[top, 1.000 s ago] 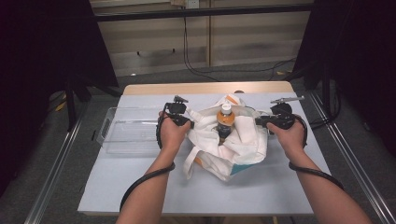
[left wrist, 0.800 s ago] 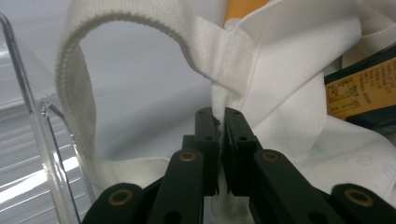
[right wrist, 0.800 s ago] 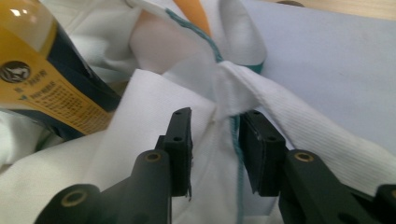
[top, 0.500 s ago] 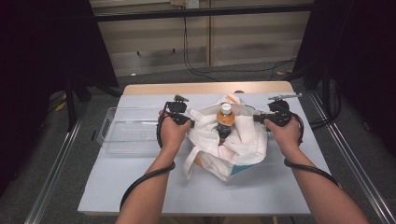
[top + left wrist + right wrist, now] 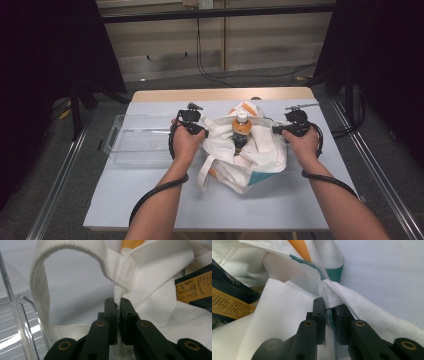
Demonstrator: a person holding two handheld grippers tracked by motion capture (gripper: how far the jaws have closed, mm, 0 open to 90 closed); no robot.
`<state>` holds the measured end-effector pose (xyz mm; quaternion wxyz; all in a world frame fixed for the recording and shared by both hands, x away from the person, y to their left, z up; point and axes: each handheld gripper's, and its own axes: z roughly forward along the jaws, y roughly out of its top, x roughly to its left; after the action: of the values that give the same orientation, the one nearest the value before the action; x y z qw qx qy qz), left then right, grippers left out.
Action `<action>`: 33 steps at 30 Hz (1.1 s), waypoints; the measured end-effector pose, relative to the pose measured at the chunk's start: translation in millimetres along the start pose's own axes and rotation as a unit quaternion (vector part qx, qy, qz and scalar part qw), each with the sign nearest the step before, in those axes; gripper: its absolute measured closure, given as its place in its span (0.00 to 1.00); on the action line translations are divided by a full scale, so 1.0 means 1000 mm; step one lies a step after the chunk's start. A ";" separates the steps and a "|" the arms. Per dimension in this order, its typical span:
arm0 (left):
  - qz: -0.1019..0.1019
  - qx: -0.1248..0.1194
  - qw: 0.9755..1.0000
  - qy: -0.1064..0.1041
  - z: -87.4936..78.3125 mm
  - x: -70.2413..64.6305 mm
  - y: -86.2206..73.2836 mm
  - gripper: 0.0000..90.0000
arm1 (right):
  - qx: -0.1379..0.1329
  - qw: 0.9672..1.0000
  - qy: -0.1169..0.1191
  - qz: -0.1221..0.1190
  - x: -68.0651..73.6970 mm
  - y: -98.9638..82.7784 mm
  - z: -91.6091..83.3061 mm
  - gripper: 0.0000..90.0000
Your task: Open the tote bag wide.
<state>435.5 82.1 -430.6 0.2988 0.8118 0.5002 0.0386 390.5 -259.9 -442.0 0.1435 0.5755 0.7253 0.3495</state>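
While both grippers (image 5: 206, 132) (image 5: 274, 131) pinch its rim, the white bag (image 5: 250, 155) gapes

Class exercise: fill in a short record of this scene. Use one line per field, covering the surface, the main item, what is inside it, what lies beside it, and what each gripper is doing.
surface: table, pale top
main item: white cloth bag, mouth open
inside: bottle with a white cap, upright
beside: clear tray, left of the bag
left gripper: shut on the bag's rim by its strap
right gripper: jaws have just been closing, bag cloth pinched between them
hands: one at each side of the bag
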 end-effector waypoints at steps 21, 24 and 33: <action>-0.007 -0.030 1.000 -0.002 -0.018 -0.002 -0.002 0.76 | 0.000 1.000 -0.009 -0.010 0.003 -0.003 -0.018 0.68; -0.009 -0.034 0.999 -0.001 -0.022 -0.002 -0.002 0.73 | 0.000 1.000 -0.007 -0.007 0.003 -0.003 -0.022 0.64; -0.006 -0.050 0.999 -0.004 -0.030 -0.008 -0.004 0.57 | 0.003 1.000 -0.005 -0.004 0.010 -0.004 -0.030 0.51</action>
<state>417.9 89.8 -406.5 0.3415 0.7930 0.5010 0.0589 366.4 -260.8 -421.5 0.1470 0.5751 0.7278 0.3436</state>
